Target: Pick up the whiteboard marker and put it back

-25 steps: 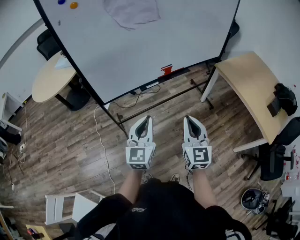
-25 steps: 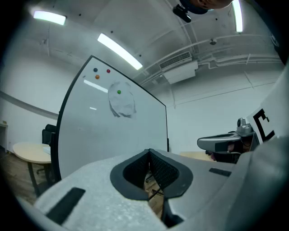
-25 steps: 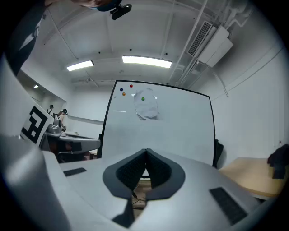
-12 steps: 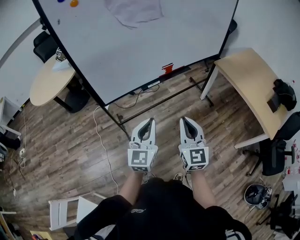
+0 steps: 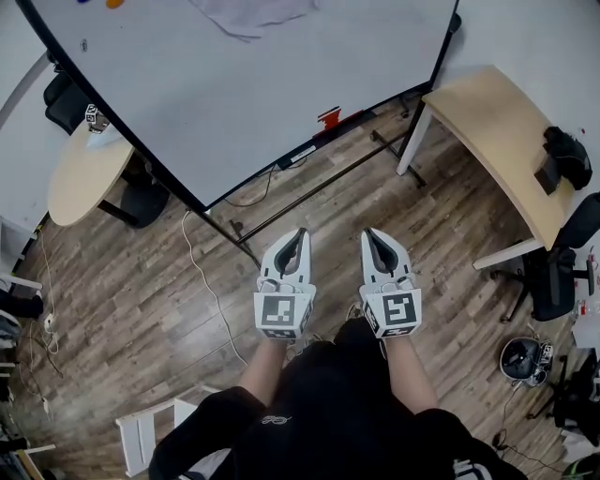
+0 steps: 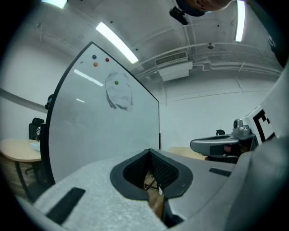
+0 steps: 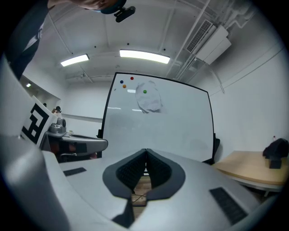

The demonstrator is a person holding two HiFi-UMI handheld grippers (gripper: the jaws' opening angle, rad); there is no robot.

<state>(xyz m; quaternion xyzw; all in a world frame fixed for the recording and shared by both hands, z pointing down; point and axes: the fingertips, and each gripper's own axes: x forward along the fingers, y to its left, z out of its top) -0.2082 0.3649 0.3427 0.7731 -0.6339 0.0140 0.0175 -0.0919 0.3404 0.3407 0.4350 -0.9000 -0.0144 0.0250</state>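
My left gripper (image 5: 299, 233) and right gripper (image 5: 371, 233) stay pressed together and empty while the whiteboard (image 5: 262, 84) and its red marker (image 5: 328, 117) slide up-frame, so pickup hasn't begun.

1. The whiteboard (image 5: 244, 84) and the cloth (image 5: 248, 14) on it are cut off by the head view's top edge.
2. The red thing (image 5: 328, 116) at the whiteboard's bottom rail is too small to identify.
3. The round table (image 5: 80, 173) left of the whiteboard is partly hidden behind it.
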